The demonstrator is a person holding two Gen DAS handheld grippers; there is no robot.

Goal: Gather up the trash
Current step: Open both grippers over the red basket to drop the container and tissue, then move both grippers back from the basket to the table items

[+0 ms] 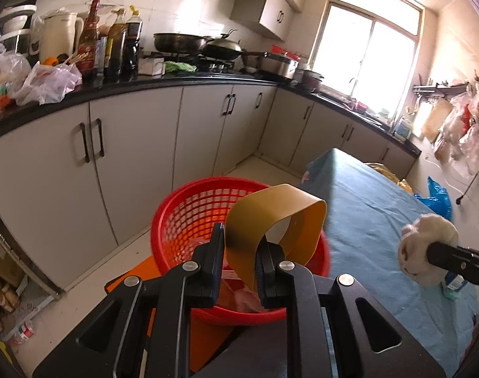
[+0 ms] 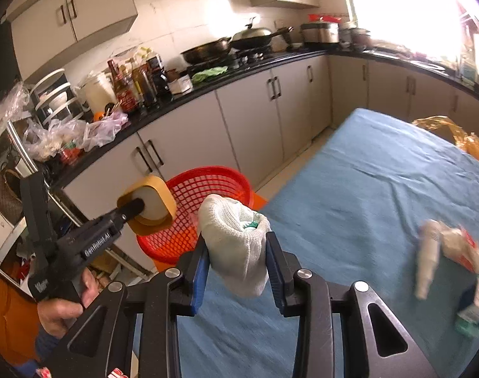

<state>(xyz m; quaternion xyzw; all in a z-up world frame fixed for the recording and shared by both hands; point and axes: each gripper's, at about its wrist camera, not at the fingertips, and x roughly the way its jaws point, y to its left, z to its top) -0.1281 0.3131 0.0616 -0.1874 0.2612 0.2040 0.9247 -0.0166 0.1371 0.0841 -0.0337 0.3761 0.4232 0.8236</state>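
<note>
Left wrist view: left gripper (image 1: 239, 249) fingers clamped on tape roll (image 1: 275, 220) above red basket (image 1: 182, 217); right gripper (image 2: 236, 261) fingers clamped on white sock (image 2: 236, 245); wrappers (image 2: 450, 252) remain on table (image 2: 365, 173).

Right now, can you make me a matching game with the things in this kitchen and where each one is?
Things:
1. flattened yellow tape roll
2. white knitted cloth bundle
3. red plastic mesh basket
4. black wok

Places:
A. on the stove
B. on the floor beside the blue-covered table
C. in the right gripper's fingers
D. in the left gripper's fingers

Pairs: 1-D, 2-C, 3-B, 4-A
</note>
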